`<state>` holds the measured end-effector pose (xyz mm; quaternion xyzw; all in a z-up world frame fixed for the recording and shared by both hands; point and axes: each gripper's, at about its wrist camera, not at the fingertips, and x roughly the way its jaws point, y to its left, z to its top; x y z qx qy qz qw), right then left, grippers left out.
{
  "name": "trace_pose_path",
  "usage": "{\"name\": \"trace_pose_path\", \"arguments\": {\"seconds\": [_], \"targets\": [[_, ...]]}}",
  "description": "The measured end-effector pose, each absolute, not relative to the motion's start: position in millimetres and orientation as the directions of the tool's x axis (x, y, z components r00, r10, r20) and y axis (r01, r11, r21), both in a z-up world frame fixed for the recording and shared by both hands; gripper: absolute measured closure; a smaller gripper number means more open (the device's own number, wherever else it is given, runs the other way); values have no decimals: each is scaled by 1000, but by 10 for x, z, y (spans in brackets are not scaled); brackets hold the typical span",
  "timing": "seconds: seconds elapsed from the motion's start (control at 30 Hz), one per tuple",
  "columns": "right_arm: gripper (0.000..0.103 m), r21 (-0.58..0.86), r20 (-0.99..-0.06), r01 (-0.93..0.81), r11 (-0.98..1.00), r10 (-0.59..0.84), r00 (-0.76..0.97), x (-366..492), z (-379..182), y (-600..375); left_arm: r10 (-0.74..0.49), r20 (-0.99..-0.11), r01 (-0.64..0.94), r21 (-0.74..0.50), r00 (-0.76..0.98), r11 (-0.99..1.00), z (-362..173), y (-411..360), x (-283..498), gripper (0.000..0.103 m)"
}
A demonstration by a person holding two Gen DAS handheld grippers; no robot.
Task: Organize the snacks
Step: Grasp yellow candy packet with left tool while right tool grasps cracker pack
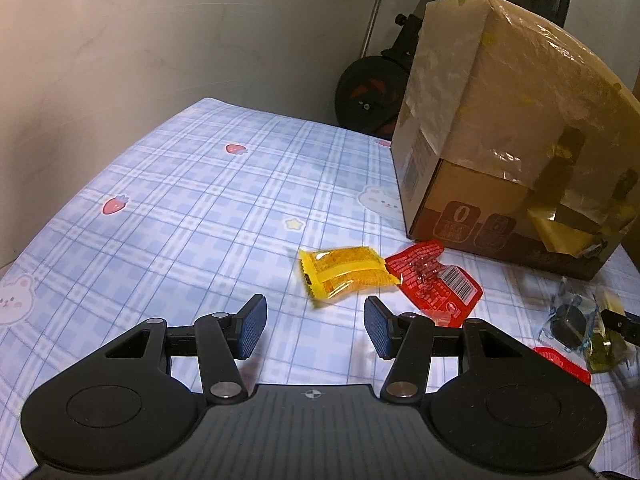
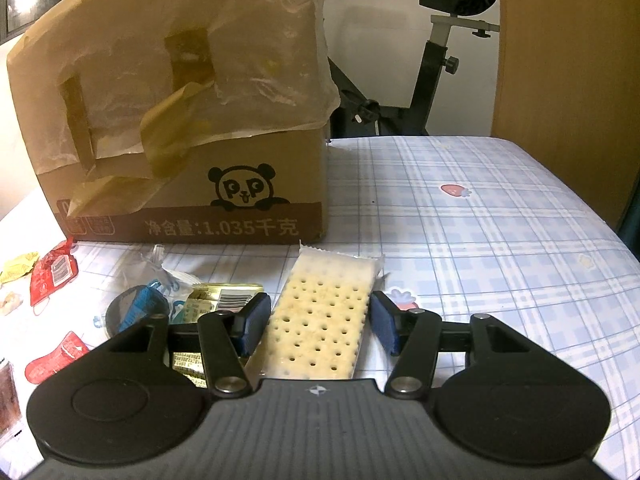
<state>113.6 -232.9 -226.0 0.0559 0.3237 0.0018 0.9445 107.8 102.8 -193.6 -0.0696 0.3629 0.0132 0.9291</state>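
Note:
My left gripper (image 1: 316,326) is open and empty, just short of a yellow snack packet (image 1: 346,274) and a red snack packet (image 1: 438,284) that lie on the plaid cloth. My right gripper (image 2: 318,322) is open, its pads on either side of a clear-wrapped cracker packet (image 2: 324,312) that lies on the cloth; I cannot tell whether the pads touch it. The cardboard box (image 2: 192,112) with a panda print stands just behind the snacks. It also shows in the left wrist view (image 1: 500,128).
Left of my right gripper lie a gold packet (image 2: 218,300), a dark round snack in a blue wrapper (image 2: 134,308) and more red packets (image 2: 54,354). An exercise bike (image 2: 436,60) stands behind the table. A wooden panel (image 2: 568,80) rises on the right.

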Motion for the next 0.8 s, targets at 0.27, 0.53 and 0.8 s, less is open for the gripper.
{"name": "trace_pose_path", "arguments": {"seconds": [0.27, 0.53, 0.8], "targets": [[45, 119, -608, 32, 992, 47, 792, 1131, -2256, -2334, -28, -681, -73, -119, 732, 990, -1998, 1055, 1351, 47], [45, 123, -607, 32, 992, 50, 793, 1131, -2253, -2337, -39, -705, -133, -188, 708, 973, -2073, 1235, 1798, 46], [45, 122, -609, 29, 992, 52, 792, 1135, -2255, -2337, -110, -703, -10, -164, 703, 986, -2107, 1054, 1784, 46]]}}
